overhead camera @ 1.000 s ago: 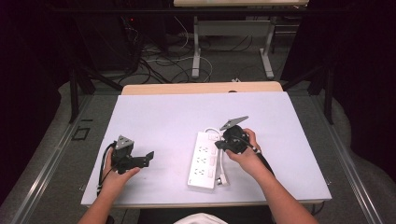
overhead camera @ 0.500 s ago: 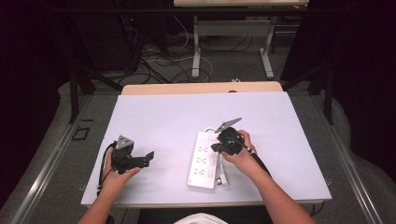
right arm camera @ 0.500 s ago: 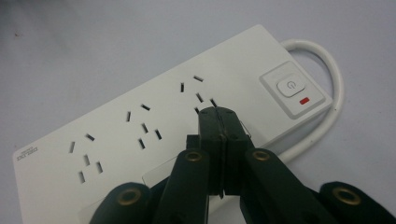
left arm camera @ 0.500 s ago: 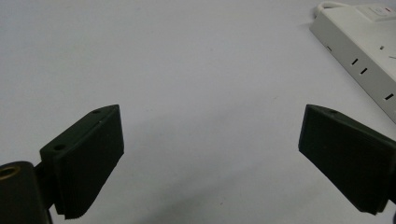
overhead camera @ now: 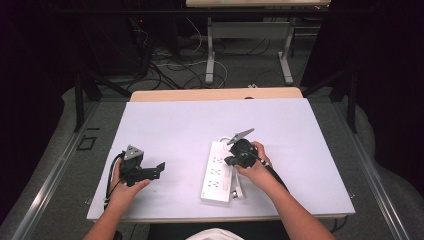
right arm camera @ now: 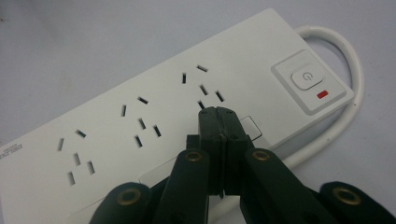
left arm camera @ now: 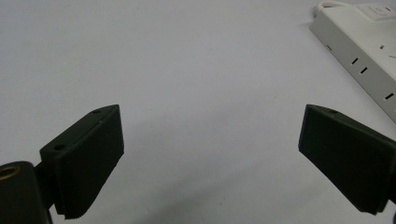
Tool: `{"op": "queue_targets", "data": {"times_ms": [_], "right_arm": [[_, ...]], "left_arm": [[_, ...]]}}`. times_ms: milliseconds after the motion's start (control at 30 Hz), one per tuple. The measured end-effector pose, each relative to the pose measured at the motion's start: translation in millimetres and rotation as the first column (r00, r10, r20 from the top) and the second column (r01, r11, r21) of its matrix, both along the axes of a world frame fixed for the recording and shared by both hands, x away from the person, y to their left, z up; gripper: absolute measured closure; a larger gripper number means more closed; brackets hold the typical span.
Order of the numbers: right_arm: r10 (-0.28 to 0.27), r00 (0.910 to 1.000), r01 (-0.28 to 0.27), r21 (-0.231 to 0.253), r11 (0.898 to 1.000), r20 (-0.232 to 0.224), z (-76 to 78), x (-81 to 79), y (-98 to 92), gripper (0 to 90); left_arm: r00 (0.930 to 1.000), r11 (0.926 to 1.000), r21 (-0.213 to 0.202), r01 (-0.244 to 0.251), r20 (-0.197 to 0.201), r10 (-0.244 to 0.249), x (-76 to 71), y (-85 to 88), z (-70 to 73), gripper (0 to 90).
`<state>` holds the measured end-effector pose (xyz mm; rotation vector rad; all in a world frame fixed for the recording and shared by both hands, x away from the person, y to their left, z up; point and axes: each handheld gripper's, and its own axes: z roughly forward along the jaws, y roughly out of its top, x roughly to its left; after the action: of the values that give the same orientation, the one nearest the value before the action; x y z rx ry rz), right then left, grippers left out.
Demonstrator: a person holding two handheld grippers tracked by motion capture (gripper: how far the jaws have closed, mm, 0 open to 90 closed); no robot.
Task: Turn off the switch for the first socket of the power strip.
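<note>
A white power strip (overhead camera: 216, 171) lies on the pale table sheet, right of the middle. In the right gripper view the power strip (right arm camera: 140, 93) shows several sockets and a grey switch (right arm camera: 306, 77) with a red mark beside it. My right gripper (right arm camera: 218, 113) is shut with nothing between its jaws, its tips just over the strip's top near the switch end. From above, the right gripper (overhead camera: 233, 160) sits at the strip's right edge. My left gripper (overhead camera: 159, 167) rests open on the table at the left. Its jaws (left arm camera: 210, 126) stand wide apart, with the strip (left arm camera: 362, 44) farther off.
The strip's white cable (right arm camera: 348, 100) loops past its switch end, and its plug (overhead camera: 239, 192) lies by the strip's near end. The table's front edge (overhead camera: 220, 218) is close to both forearms. Beyond the far edge are desk legs and floor cables (overhead camera: 200, 65).
My right gripper has slid a little to the left, over the power strip. The left gripper has not moved.
</note>
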<state>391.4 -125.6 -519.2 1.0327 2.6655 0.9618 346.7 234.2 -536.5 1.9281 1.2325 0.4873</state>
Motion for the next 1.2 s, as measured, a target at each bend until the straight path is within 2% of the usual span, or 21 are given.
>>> {"op": "queue_targets", "data": {"times_ms": [200,233,267,533,600,700,800,867,1033,1067,1133,1200], "right_arm": [[0.006,1.0000,-0.006,-0.012,1.000,0.006,-1.3,0.1,1.0,90.0],[0.009,0.9997,-0.009,0.000,1.000,0.024,-2.7,0.6,1.4,90.0],[0.015,0.9998,-0.015,-0.013,1.000,0.012,-1.5,0.7,0.9,90.0],[0.006,1.0000,-0.006,-0.009,1.000,0.004,-1.7,-0.2,1.0,90.0],[0.002,0.9998,-0.002,0.001,1.000,0.020,-3.0,0.0,1.4,90.0],[0.007,1.0000,-0.007,-0.007,1.000,0.007,-1.9,0.0,0.9,90.0],[0.017,0.9996,-0.017,-0.011,1.000,0.020,-2.2,0.5,0.8,90.0],[0.012,0.9998,-0.012,-0.013,1.000,0.014,-1.9,-0.3,1.1,90.0],[0.014,0.9997,-0.014,0.003,1.000,0.021,-3.4,-0.3,0.3,90.0],[0.013,0.9999,-0.013,-0.006,1.000,0.005,-2.6,-0.6,-0.1,90.0],[0.014,0.9998,-0.014,0.004,1.000,0.018,-6.0,0.2,0.9,90.0],[0.008,1.0000,-0.008,0.001,1.000,-0.002,-5.3,-0.5,-0.1,90.0]], "left_arm": [[1.0000,1.0000,0.001,0.000,0.000,0.000,0.0,-0.1,0.0,6.8],[1.0000,1.0000,0.001,-0.001,0.000,0.001,0.0,-0.1,0.0,6.8],[1.0000,1.0000,0.001,-0.001,0.000,0.001,0.0,-0.1,0.0,6.8],[1.0000,1.0000,-0.004,-0.004,0.001,0.004,-0.1,-0.5,-0.2,6.8],[1.0000,1.0000,0.000,-0.001,0.000,0.001,0.0,-0.2,-0.1,6.8],[1.0000,1.0000,-0.003,-0.004,0.001,0.004,-0.2,-0.4,-0.1,6.8],[1.0000,1.0000,0.001,0.000,-0.001,0.000,-0.3,-0.1,0.1,6.8],[1.0000,1.0000,0.001,-0.001,-0.001,0.001,-0.3,-0.2,0.1,6.8],[1.0000,1.0000,0.002,-0.001,-0.001,0.001,-0.4,-0.1,0.1,6.8],[1.0000,1.0000,0.001,-0.001,-0.001,0.001,-0.4,-0.1,0.1,6.8],[0.9999,0.9999,0.010,0.008,-0.007,-0.008,-0.2,1.0,0.9,6.8],[1.0000,0.9999,0.009,0.006,-0.006,-0.006,-0.1,1.1,0.9,6.8]]}}
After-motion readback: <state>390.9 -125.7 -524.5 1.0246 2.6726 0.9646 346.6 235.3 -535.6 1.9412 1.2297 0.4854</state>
